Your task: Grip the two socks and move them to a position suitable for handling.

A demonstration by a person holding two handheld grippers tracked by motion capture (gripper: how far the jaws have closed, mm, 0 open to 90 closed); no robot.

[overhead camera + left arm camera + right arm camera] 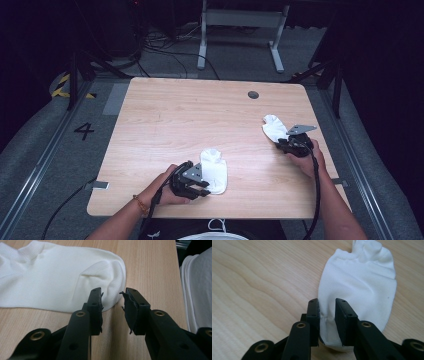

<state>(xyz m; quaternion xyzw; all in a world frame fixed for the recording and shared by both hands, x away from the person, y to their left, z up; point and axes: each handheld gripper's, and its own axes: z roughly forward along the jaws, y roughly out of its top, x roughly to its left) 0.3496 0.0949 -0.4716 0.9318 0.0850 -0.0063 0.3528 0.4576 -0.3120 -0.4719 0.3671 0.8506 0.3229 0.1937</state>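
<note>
Judging by the folds, both white ankle socks are light, soft and limp, best pinched at an edge. On the desk [165,120], the left sock [215,170] lies at six o'clock, its toe between the left gripper [113,296]'s unclenched jaws. The right sock [359,287], at three o'clock, is grasped at its puckered edge by the right gripper [327,302].
</note>
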